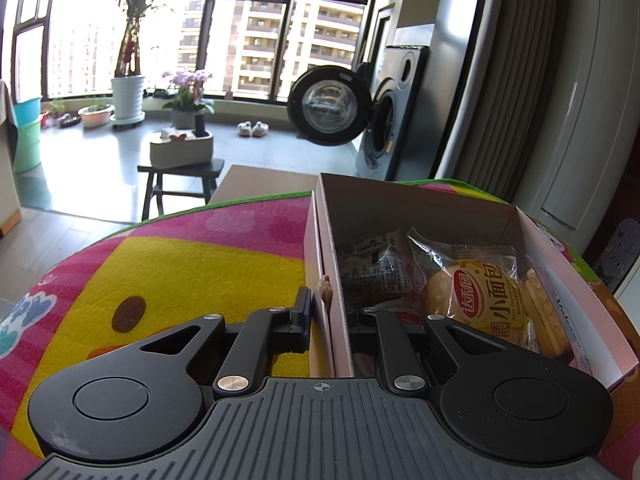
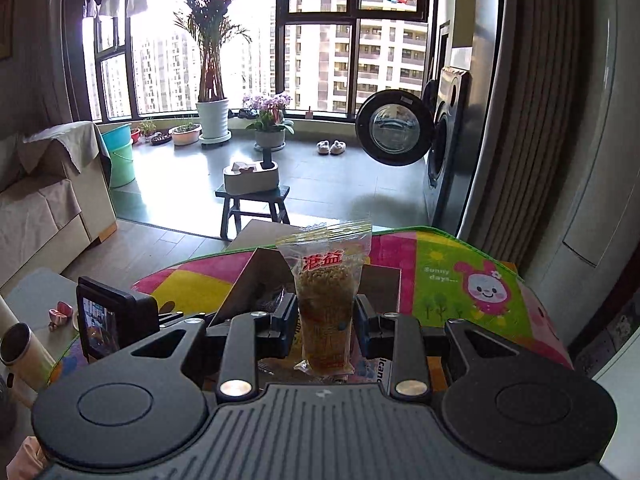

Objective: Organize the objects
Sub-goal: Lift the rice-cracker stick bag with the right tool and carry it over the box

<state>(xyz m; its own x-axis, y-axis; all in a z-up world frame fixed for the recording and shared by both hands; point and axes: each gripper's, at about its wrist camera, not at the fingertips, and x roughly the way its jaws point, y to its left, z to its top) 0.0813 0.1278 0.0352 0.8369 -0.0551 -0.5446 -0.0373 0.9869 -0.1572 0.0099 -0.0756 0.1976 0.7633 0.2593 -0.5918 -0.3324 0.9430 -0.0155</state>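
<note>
Left gripper (image 1: 328, 312) straddles the left wall of the cardboard box (image 1: 400, 204): one finger outside over the mat (image 1: 180, 264), the other inside among the contents. The jaws stand narrow around that wall; whether they actually press on it I cannot tell. Inside the box: a yellow-labelled bread packet (image 1: 480, 300), dark wrapped snacks (image 1: 376, 272) to its left, and a stack of crackers (image 1: 544, 312) against the right wall.

Right gripper (image 2: 325, 320) has its jaws closed on a clear snack packet (image 2: 326, 300) with red lettering, grain-like filling visible. The packet stands upright between the fingers, crimped top edge uppermost. It is held above the near end of the box, whose flap (image 2: 260, 276) rises just behind and to the left.

The table is covered by the colourful cartoon mat, pink, yellow and green panels. At the left in the right wrist view: a small screen (image 2: 100, 320) of the other gripper, and a cylindrical cup (image 2: 20, 348) lower left.

Background: dark stool (image 2: 252, 204) carrying a white container (image 2: 251, 176), potted palm (image 2: 212, 80), flowering plant (image 2: 270, 120), washing machine with door swung open (image 2: 394, 132), slippers (image 2: 331, 147) by the window, sofa (image 2: 44, 192) at left.
</note>
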